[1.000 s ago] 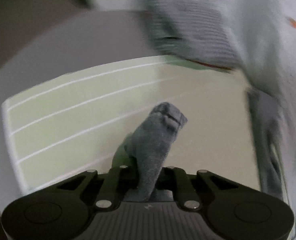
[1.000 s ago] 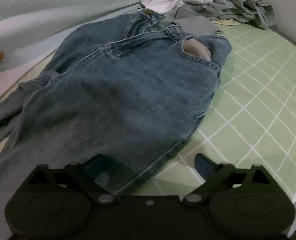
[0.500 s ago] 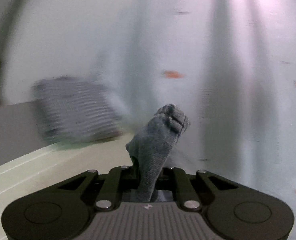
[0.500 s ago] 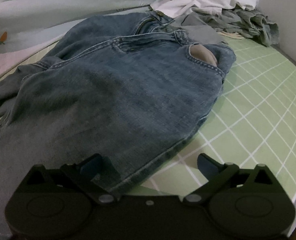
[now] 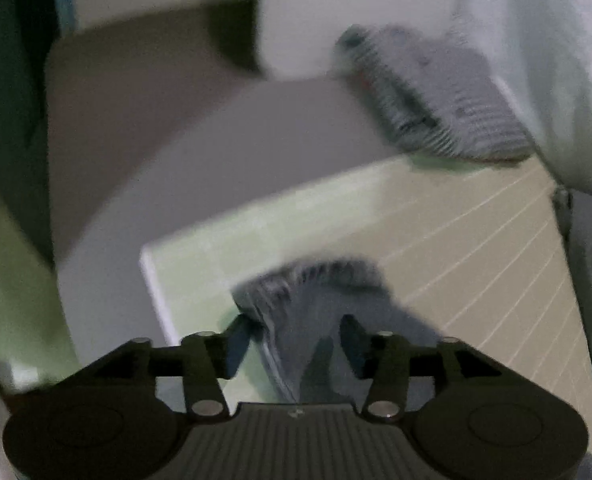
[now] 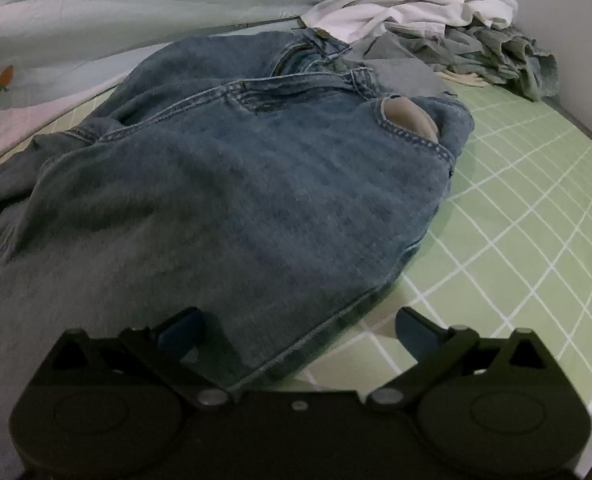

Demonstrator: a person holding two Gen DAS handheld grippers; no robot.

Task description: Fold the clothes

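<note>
— What's between the left gripper [image 5: 294,340]'s jaws?
— A blurred grey denim fold [image 5: 315,300]; the jaws have just been opening and stand apart, the cloth slack between them.
— And the right gripper [image 6: 296,326]?
— Jaws wide, straddling the hem of the blue jeans [image 6: 232,184], which spread ahead of them on the green checked sheet [image 6: 515,248].

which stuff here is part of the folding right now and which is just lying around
In the job:
- jeans, on the green checked sheet
- grey denim end, between the left gripper's just-opened jaws

Lying about:
- white garment
- crumpled grey-green clothes
- striped folded cloth
</note>
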